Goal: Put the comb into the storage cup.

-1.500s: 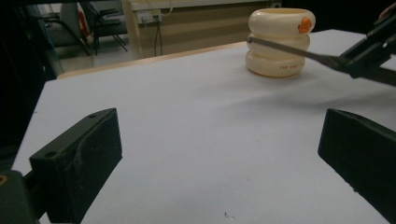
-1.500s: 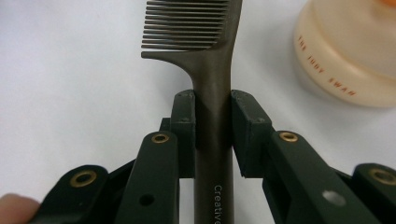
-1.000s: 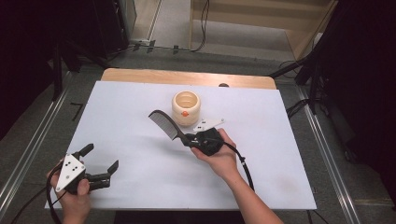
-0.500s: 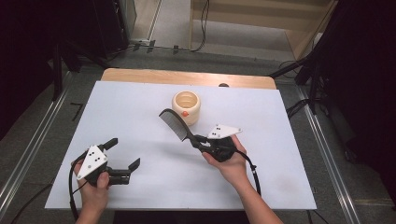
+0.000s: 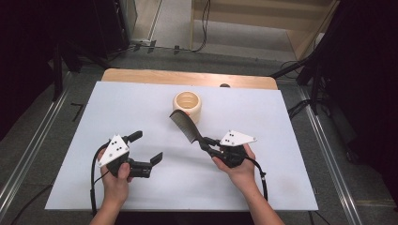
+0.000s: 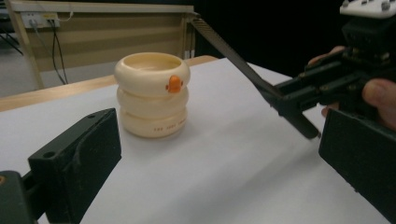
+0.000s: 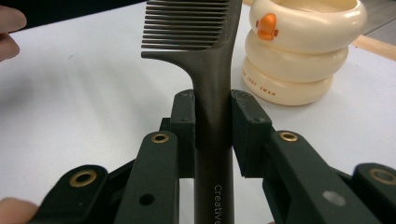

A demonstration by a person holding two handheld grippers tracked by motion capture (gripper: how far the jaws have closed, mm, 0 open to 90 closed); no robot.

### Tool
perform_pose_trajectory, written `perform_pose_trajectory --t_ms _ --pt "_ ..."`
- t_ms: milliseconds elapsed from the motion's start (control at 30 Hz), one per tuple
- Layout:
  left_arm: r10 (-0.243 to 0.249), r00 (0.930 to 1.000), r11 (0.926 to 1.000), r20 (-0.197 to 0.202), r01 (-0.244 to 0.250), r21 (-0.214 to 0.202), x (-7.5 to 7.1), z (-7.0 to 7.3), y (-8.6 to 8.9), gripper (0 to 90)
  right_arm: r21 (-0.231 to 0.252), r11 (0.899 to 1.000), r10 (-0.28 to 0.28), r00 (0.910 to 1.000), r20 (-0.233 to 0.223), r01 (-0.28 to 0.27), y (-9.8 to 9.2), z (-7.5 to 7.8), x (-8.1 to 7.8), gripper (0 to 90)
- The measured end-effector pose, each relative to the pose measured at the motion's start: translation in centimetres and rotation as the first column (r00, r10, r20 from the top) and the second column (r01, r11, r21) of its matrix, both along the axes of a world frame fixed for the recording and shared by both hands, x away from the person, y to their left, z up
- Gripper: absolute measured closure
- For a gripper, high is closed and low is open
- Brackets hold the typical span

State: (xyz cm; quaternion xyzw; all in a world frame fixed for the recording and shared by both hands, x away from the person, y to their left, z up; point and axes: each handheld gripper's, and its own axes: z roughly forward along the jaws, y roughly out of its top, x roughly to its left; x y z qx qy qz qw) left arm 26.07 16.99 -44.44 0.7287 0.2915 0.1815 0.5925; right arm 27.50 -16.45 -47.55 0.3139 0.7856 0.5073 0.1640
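Observation:
A cream ringed cup [image 5: 187,105] with an orange beak stands upright at the far middle of the white table [image 5: 117,108]. My right gripper [image 5: 206,143] is shut on the handle of a dark comb [image 5: 184,125], whose teeth end reaches up toward the cup's near side. The right gripper view shows both pads [image 7: 184,119] pressed on the comb [image 7: 205,46], with the cup [image 7: 299,51] behind at the right. My left gripper [image 5: 147,147] hovers open at the near left, nothing between its jaws. The left gripper view faces the cup [image 6: 152,93] and the comb [image 6: 229,51].
A wooden strip [image 5: 141,75] runs along the table's far edge. Metal rails [image 5: 28,154] flank the table on both sides. Cables [image 5: 260,180] trail from both grippers toward the near edge. Dark stands and floor lie beyond the table.
My left hand has moved right and away from the near left corner, rising a little. The right hand has carried the comb to the right.

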Motion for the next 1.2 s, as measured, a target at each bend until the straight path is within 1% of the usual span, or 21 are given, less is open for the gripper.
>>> perform_pose_trajectory --t_ms 133,200,300,333,367,400,433,500,533,567,600,633,733,800,833,900,933,1000,1100,1167,1200 --pt "-0.014 0.9998 0.9998 -0.011 0.014 -0.012 0.5 0.7 -0.7 0.0 0.015 1.000 0.005 0.9999 0.014 -0.006 -0.2 -0.2 -0.2 70.9" --pt "-0.021 0.9997 0.9997 -0.013 0.020 -0.012 0.7 1.0 -1.3 0.0 0.011 1.000 -0.003 0.9991 0.041 0.003 -0.2 -0.4 -0.4 70.9" --pt "-0.037 0.9990 0.9992 -0.025 0.036 -0.014 1.0 1.3 -2.1 0.0 0.025 1.000 -0.006 0.9983 0.058 0.005 -0.4 -0.5 -0.6 70.9" --pt "-0.033 0.9990 0.9994 -0.030 0.032 -0.011 1.2 1.4 -2.7 1.7 0.033 0.999 -0.001 0.9981 0.062 -0.001 -0.4 -0.5 -0.6 70.9" --pt "-0.033 0.9990 0.9994 -0.030 0.032 -0.011 1.2 1.4 -2.7 3.8 0.033 0.999 -0.001 0.9981 0.062 -0.001 -0.4 -0.5 -0.6 70.9" --pt "-0.026 0.9990 0.9995 -0.036 0.025 -0.016 1.2 1.5 -3.1 5.0 0.045 0.999 0.003 0.9969 0.078 -0.006 -0.4 -0.5 -0.9 70.9" --pt "-0.027 0.9989 0.9995 -0.040 0.026 -0.020 1.3 1.6 -3.3 5.9 0.041 0.999 -0.001 0.9961 0.088 -0.003 -0.4 -0.5 -0.9 70.9" --pt "-0.044 0.9973 0.9982 -0.058 0.042 -0.044 1.5 1.6 -3.8 6.5 0.030 0.999 -0.019 0.9946 0.102 0.016 -0.3 -0.5 -1.1 70.9" --pt "-0.047 0.9967 0.9980 -0.066 0.044 -0.047 1.5 1.7 -4.1 8.2 0.033 0.999 -0.021 0.9944 0.104 0.017 -0.3 -0.5 -1.1 70.9" --pt "-0.027 0.9971 0.9986 -0.071 0.024 -0.047 1.5 1.8 -4.6 12.7 0.035 0.999 -0.022 0.9941 0.106 0.019 -0.3 -0.6 -1.1 70.9" --pt "-0.027 0.9971 0.9986 -0.071 0.024 -0.047 1.5 1.8 -4.6 14.7 0.036 0.999 -0.026 0.9938 0.108 0.022 -0.3 -0.6 -1.2 70.8" --pt "-0.027 0.9969 0.9983 -0.074 0.023 -0.054 1.5 1.8 -4.9 14.7 0.036 0.999 -0.026 0.9938 0.108 0.022 -0.3 -0.6 -1.2 70.8" --pt "-0.027 0.9961 0.9986 -0.084 0.023 -0.048 1.6 1.9 -5.6 17.6 0.030 0.999 -0.031 0.9926 0.117 0.027 -0.1 -0.8 -1.3 70.8" --pt "-0.022 0.9957 0.9986 -0.090 0.018 -0.050 1.7 2.0 -6.0 24.9 0.025 0.999 -0.028 0.9921 0.123 0.025 0.2 -0.9 -1.4 70.8" --pt "-0.015 0.9943 0.9986 -0.106 0.010 -0.051 1.9 2.0 -6.4 28.5 0.027 0.999 -0.027 0.9919 0.124 0.023 0.2 -0.9 -1.5 70.8" --pt "-0.006 0.9936 0.9988 -0.113 0.001 -0.049 2.0 2.0 -6.5 32.7 0.030 0.999 -0.027 0.9912 0.130 0.023 0.3 -0.9 -1.5 70.8" --pt "-0.003 0.9924 0.9983 -0.123 -0.004 -0.058 2.1 2.0 -6.7 32.7 0.029 0.999 -0.031 0.9907 0.133 0.027 0.4 -0.9 -1.6 70.8" --pt "0.007 0.9890 0.9972 -0.148 -0.018 -0.073 2.4 1.9 -7.0 38.6 0.032 0.999 -0.031 0.9891 0.144 0.027 0.6 -0.9 -1.7 70.8" --pt "0.007 0.9878 0.9965 -0.156 -0.020 -0.081 2.5 2.0 -7.2 45.1 0.029 0.999 -0.030 0.9877 0.154 0.025 0.8 -0.9 -1.8 70.8" --pt "0.025 0.9851 0.9961 -0.170 -0.039 -0.079 2.5 2.0 -7.4 48.7 0.028 0.999 -0.025 0.9863 0.163 0.021 0.9 -0.9 -1.9 70.8" --pt "0.031 0.9833 0.9961 -0.179 -0.045 -0.076 2.6 2.0 -7.5 48.7 0.028 0.999 -0.025 0.9863 0.163 0.021 0.9 -0.9 -1.9 70.8"
